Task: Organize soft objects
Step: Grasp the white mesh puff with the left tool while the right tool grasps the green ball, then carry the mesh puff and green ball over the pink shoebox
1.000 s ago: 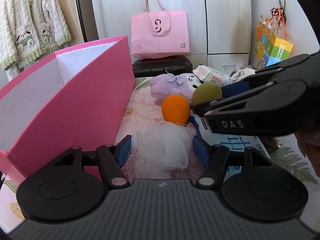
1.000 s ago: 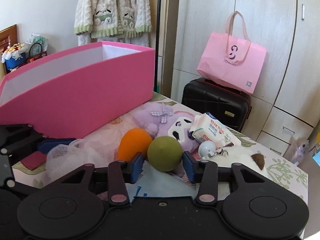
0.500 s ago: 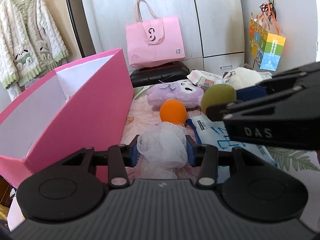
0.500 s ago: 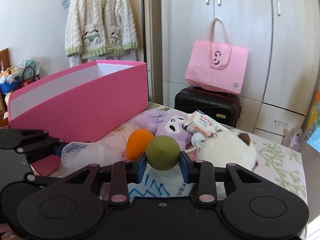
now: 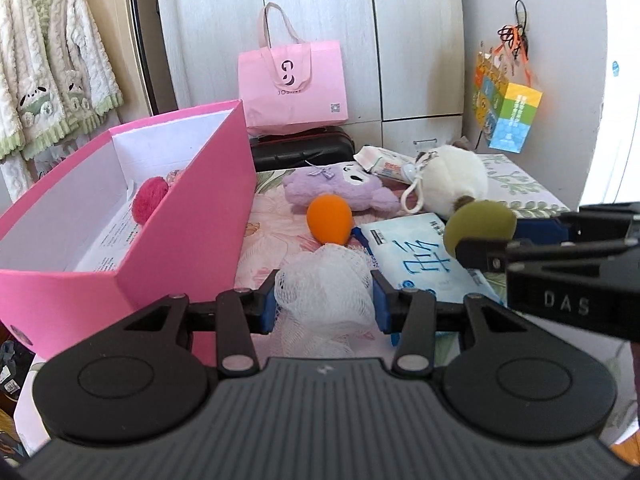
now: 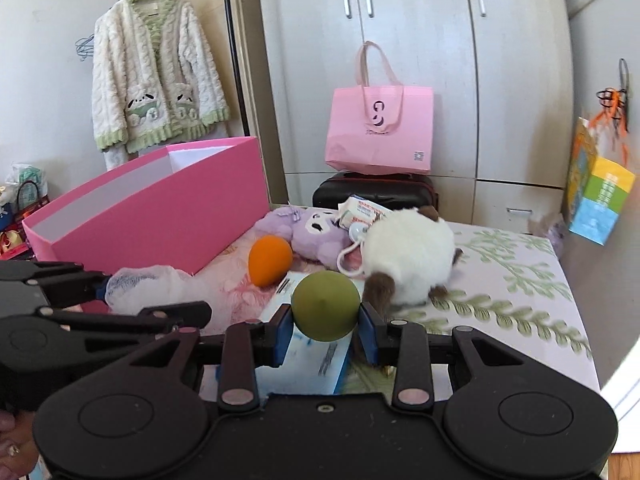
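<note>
My left gripper (image 5: 323,300) is shut on a white mesh puff (image 5: 324,290) and holds it above the bed, right of the open pink box (image 5: 188,236). A red pompom (image 5: 150,199) lies inside the box. My right gripper (image 6: 325,330) is shut on an olive-green sponge ball (image 6: 325,306), which also shows in the left wrist view (image 5: 479,226). An orange sponge (image 5: 330,219), a purple plush (image 5: 340,186) and a white-and-brown plush (image 5: 452,184) lie on the bed. The left gripper with its puff (image 6: 144,282) shows at the left of the right wrist view.
A blue tissue pack (image 5: 416,256) lies on the bed under the grippers. A small wipes pack (image 5: 384,160) sits behind the plushes. A black suitcase (image 5: 300,152) with a pink bag (image 5: 294,88) stands beyond the bed, before the wardrobe. A colourful bag (image 5: 506,116) hangs at the right.
Both grippers have closed on their objects and risen: the left lifted the white puff, the right lifted the green ball. The inside of the pink box has come into view.
</note>
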Demonstrator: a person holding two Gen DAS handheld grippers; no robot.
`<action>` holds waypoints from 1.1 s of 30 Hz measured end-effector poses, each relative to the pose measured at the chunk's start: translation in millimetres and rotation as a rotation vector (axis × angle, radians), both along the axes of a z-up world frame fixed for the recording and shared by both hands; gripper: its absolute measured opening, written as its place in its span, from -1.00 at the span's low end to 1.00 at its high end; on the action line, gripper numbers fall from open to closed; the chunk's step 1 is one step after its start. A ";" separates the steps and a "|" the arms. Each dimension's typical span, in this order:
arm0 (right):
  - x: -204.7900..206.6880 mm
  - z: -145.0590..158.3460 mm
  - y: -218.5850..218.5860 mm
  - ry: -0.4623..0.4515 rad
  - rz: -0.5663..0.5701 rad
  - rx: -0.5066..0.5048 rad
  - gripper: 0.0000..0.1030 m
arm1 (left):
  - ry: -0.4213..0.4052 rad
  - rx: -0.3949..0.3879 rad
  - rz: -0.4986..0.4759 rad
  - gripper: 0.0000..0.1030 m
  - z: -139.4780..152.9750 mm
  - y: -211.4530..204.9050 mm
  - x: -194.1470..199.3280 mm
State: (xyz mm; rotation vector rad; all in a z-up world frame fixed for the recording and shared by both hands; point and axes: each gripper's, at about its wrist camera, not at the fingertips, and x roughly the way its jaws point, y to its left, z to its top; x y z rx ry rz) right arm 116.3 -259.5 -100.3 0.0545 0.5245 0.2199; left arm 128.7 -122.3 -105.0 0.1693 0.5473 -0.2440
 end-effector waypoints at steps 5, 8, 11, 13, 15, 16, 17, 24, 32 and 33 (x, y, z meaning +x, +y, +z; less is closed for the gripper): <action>-22.2 -3.3 -0.5 -0.004 -0.033 0.003 -0.23 | 0.006 -0.025 -0.035 -0.15 5.5 7.9 -16.9; -36.0 -6.4 -0.3 -0.007 -0.060 0.008 -0.23 | 0.025 -0.036 -0.053 -0.15 7.1 15.0 -23.8; -48.2 -8.3 0.6 -0.006 -0.090 0.008 -0.23 | 0.051 -0.054 -0.087 -0.15 10.5 23.3 -28.9; -54.9 -8.3 0.9 0.000 -0.109 0.001 -0.23 | 0.070 -0.051 -0.113 -0.15 12.9 27.8 -31.2; -60.1 -7.2 1.4 0.006 -0.128 0.002 -0.23 | 0.092 -0.051 -0.137 -0.15 15.9 33.3 -33.1; -62.4 -6.1 1.5 0.011 -0.137 0.003 -0.23 | 0.102 -0.050 -0.149 -0.15 17.9 36.7 -33.7; -64.7 -4.7 1.7 0.017 -0.142 0.003 -0.23 | 0.109 -0.048 -0.155 -0.15 19.5 39.1 -34.8; -81.8 5.2 5.7 0.095 -0.105 -0.021 -0.22 | 0.178 -0.031 -0.190 -0.15 34.3 62.3 -39.8; -96.3 22.4 20.9 0.160 -0.024 -0.044 -0.22 | 0.231 -0.030 -0.192 -0.15 49.8 93.7 -46.8; -97.6 25.6 23.5 0.165 -0.008 -0.044 -0.22 | 0.238 -0.026 -0.199 -0.15 51.9 97.4 -48.2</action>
